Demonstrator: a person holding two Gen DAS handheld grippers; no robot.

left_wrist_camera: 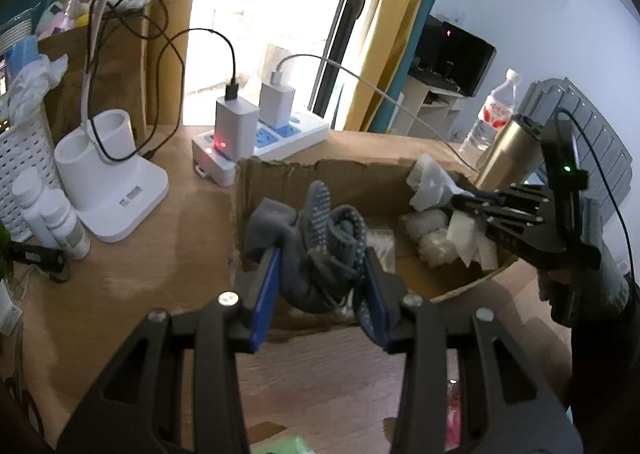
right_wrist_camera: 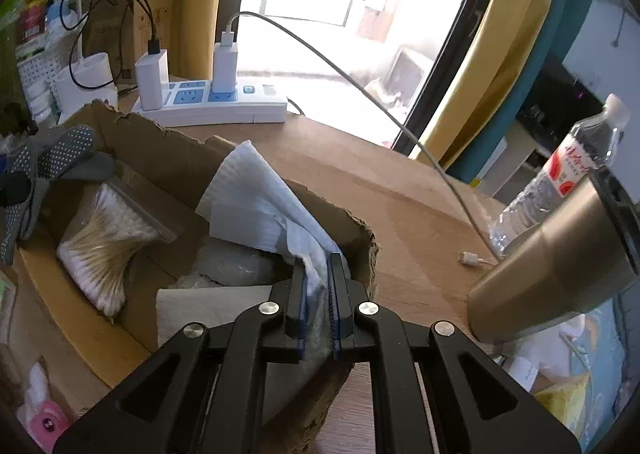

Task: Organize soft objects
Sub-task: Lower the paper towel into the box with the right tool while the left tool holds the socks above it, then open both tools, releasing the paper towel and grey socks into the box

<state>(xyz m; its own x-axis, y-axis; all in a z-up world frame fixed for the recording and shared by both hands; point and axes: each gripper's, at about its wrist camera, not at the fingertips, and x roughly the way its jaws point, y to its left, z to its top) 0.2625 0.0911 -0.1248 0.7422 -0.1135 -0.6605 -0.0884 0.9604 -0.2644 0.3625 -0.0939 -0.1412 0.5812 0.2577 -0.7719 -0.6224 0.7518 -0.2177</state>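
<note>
My left gripper (left_wrist_camera: 322, 274) is shut on a bundle of grey socks (left_wrist_camera: 320, 238) with dotted soles, held over the near side of an open cardboard box (left_wrist_camera: 280, 174). In the right wrist view the same socks (right_wrist_camera: 44, 162) hang at the box's left end. My right gripper (right_wrist_camera: 318, 286) is shut on a folded white paper towel (right_wrist_camera: 260, 210), which reaches into the cardboard box (right_wrist_camera: 168, 146) over its right wall. From the left wrist view the right gripper (left_wrist_camera: 460, 198) holds the towel (left_wrist_camera: 430, 182) at the box's far right corner. Inside lie a bag of cotton swabs (right_wrist_camera: 104, 246) and white packets (left_wrist_camera: 432, 234).
A white power strip (right_wrist_camera: 216, 106) with two chargers and cables lies behind the box. A gold tumbler (right_wrist_camera: 560, 254) and a water bottle (right_wrist_camera: 560, 178) stand to the right. A white lamp base (left_wrist_camera: 108, 182), small white bottles (left_wrist_camera: 52, 214) and a lattice basket (left_wrist_camera: 24, 158) occupy the left.
</note>
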